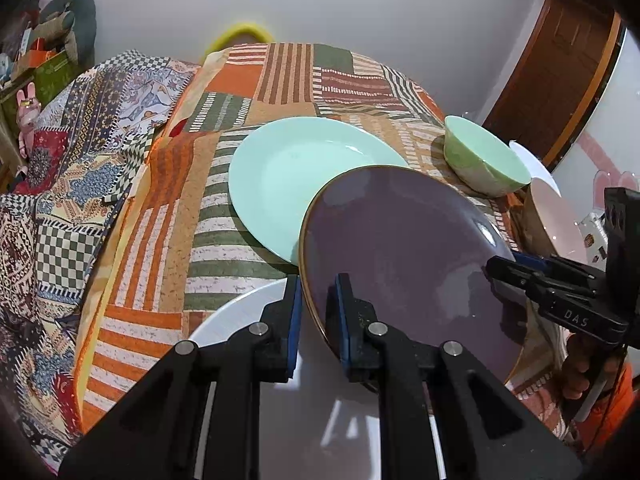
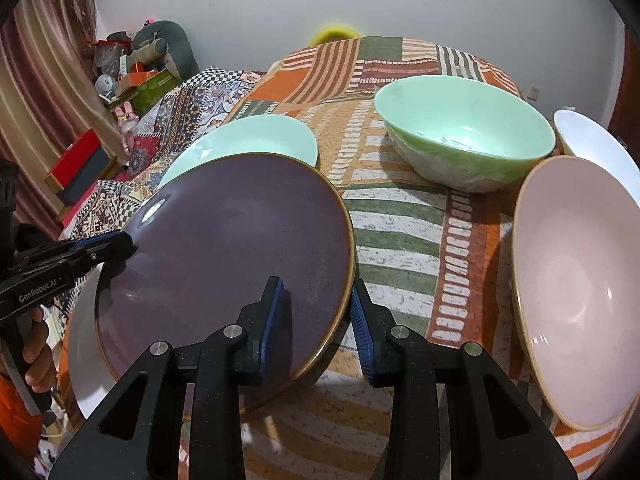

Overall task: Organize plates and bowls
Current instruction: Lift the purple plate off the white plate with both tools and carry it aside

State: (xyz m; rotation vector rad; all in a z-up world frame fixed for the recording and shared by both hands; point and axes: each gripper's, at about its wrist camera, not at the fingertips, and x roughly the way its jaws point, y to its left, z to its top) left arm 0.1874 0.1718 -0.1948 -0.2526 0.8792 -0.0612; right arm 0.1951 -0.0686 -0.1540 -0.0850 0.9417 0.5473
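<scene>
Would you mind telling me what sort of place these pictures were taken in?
Most likely a lived-in room of a home: a table under a patchwork tablecloth set with household dishes such as a green bowl, and a cluttered corner with stuffed toys and boxes beside a curtain.

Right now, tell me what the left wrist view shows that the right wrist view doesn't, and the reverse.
Only the left wrist view: the left gripper head-on, its jaws shut on the purple plate rim.

Only the right wrist view: the right gripper straddling the plate's opposite rim, and the pink bowl interior.

Both: the purple plate tilted over a white plate, the mint plate, the green bowl.
</scene>
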